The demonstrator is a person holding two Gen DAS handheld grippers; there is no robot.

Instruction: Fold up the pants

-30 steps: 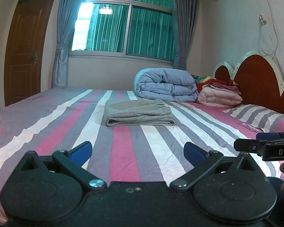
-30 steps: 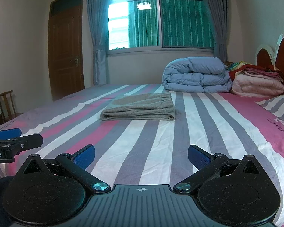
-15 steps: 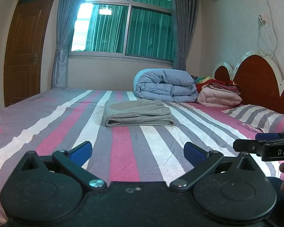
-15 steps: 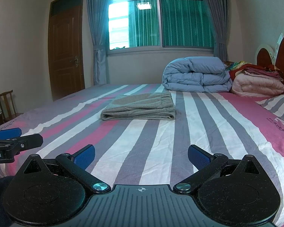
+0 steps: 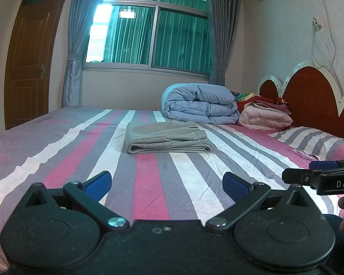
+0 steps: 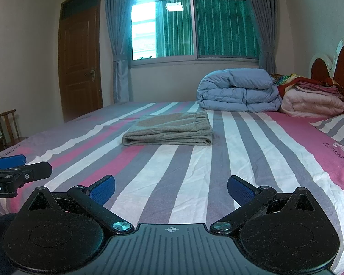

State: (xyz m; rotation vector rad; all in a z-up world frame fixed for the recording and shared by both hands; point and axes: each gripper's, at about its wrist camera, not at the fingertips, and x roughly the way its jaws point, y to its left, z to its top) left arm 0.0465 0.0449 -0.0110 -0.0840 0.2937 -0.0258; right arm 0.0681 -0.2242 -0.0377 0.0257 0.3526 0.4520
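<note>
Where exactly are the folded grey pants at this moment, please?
In both wrist views the folded grey pants lie mid-bed on the striped sheet, just before the rolled blue duvet.

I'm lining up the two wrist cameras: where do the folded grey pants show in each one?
Left wrist: folded grey pants lie centre-left on the striped bed, beyond the open left gripper.
Right wrist: pants sit just left of centre.
Shared landmark: the rolled blue duvet behind them.
</note>
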